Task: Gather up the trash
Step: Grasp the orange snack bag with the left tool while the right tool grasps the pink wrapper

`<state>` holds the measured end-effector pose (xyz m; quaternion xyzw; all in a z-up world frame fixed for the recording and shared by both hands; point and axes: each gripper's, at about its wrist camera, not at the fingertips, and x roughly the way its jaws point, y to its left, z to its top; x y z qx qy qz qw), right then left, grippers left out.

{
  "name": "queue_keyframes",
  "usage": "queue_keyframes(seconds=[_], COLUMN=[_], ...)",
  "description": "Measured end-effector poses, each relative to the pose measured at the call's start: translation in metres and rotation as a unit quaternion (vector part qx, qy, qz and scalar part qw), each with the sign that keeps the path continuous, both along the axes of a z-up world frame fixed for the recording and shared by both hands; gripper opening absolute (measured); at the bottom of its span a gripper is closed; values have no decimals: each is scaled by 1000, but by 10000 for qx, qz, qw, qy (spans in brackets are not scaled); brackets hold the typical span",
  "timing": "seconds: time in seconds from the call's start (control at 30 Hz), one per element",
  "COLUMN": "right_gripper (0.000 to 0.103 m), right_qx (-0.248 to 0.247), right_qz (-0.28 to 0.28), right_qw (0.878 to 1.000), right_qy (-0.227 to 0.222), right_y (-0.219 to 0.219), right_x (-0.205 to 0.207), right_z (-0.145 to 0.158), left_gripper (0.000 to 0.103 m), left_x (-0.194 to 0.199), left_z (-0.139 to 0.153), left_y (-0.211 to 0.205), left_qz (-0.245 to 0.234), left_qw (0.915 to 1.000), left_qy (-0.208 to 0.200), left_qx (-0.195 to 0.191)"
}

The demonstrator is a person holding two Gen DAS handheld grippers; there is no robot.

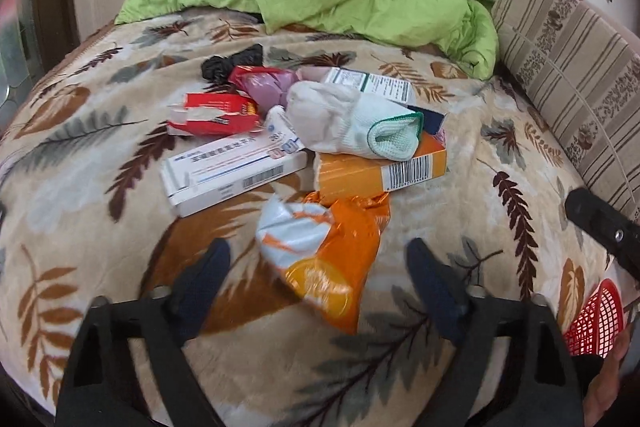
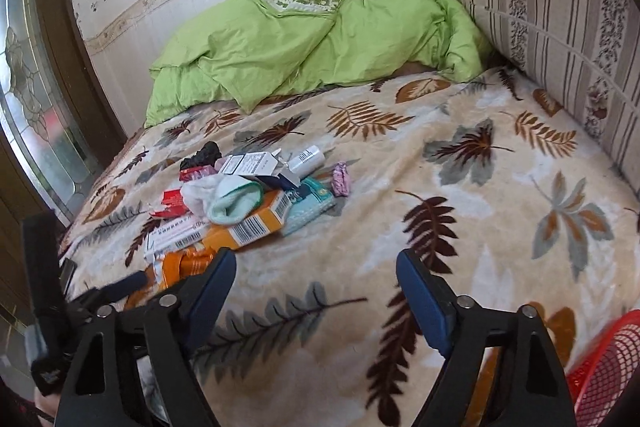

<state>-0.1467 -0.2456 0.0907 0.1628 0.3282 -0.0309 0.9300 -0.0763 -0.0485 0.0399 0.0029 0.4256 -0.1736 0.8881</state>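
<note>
A pile of trash lies on the leaf-patterned blanket (image 1: 80, 187). In the left wrist view my left gripper (image 1: 320, 255) is open, its fingers on either side of an orange and white crumpled wrapper (image 1: 324, 259). Behind it lie an orange box (image 1: 384, 167), a white box (image 1: 232, 171), a red carton (image 1: 216, 111), a white sock (image 1: 352, 123) and a black bag (image 1: 228, 63). My right gripper (image 2: 316, 267) is open and empty over bare blanket, right of the pile (image 2: 248, 195). A red mesh basket (image 2: 608, 367) sits at the lower right.
A green quilt (image 2: 312, 51) is bunched at the far side of the bed. A striped cushion (image 2: 560, 27) stands along the right. A glass-panelled door (image 2: 32, 99) is at the left. The red basket also shows in the left wrist view (image 1: 596, 319).
</note>
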Motion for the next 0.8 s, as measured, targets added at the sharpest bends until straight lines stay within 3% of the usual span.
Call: queue_keyframes(seconds=[0.03, 0.07, 0.13, 0.2, 0.4, 0.67, 0.8], right_gripper=[78, 75, 62, 55, 51, 50, 35], right_qx=[60, 127, 322, 563, 1055, 761, 876], right_qz=[4, -28, -130, -209, -343, -338, -266], right_qw=[10000, 9999, 9992, 9976, 9912, 9898, 9853], right_qy=[25, 79, 217, 349, 722, 1156, 1441], right_y=[-2, -7, -20, -33, -59, -56, -58], right_x=[6, 15, 31, 48, 114, 175, 186], right_z=[-2, -4, -11, -16, -32, -55, -75], left_gripper=[63, 60, 60, 59, 57, 54, 54], left_x=[5, 9, 14, 16, 20, 25, 28], left_z=[-3, -8, -12, -10, -17, -21, -22], left_y=[-1, -3, 2, 5, 5, 6, 6], left_qz=[-11, -8, 18, 57, 119, 196, 216], left_qw=[10000, 9999, 9998, 9998, 9997, 9995, 9996], left_qy=[56, 136, 197, 160, 214, 196, 174], left_qx=[30, 45, -29, -69, 62, 131, 110])
